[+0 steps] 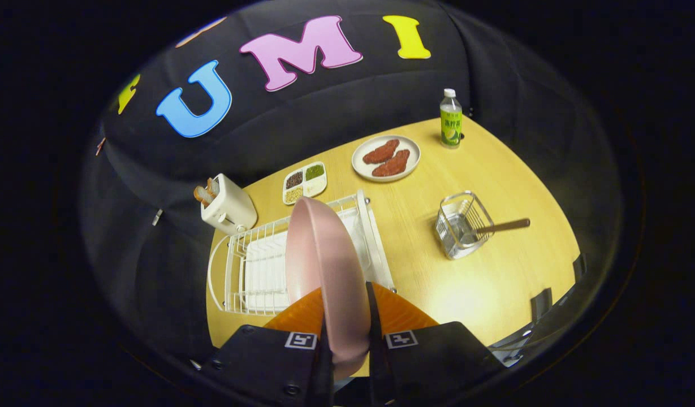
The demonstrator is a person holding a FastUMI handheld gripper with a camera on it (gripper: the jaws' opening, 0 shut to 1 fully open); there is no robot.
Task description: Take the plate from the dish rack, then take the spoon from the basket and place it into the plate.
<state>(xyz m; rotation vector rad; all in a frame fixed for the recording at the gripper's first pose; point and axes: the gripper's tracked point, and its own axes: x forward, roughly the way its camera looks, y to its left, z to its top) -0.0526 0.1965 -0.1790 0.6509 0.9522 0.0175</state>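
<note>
- Here, the lower edge of the pink plate [324, 265] drops out of sight between the black finger mounts, so you cannot see how deep it sits in your grasp.
- The spoon [503, 226] shows you just its brown handle; its bowl end lies down inside the wire basket [463, 225] and is hard to make out through the mesh.
- The plate also covers the middle of the white dish rack [251, 271], so part of the rack's bed behind it is hidden from you.
- Your hand-held gripper [347, 322] is clamped on the plate: both orange fingers [401, 316] press against it, one on each face, and the plate stands on edge between them, rising ahead of the fingers over the rack.
- The basket stands on the wooden counter [494, 282] well to the right of the fingers and beyond them, apart from the rack, with the spoon handle leaning out over its right rim.
- Farther back you have a white plate with reddish-brown food pieces [386, 158], a green-labelled bottle [450, 118] beside it, a small divided tray of seasonings [305, 182] just behind the rack, and a white toaster [227, 208] with bread slices at the counter's left corner.
- Open counter lies between the plate you hold and the basket.
</note>
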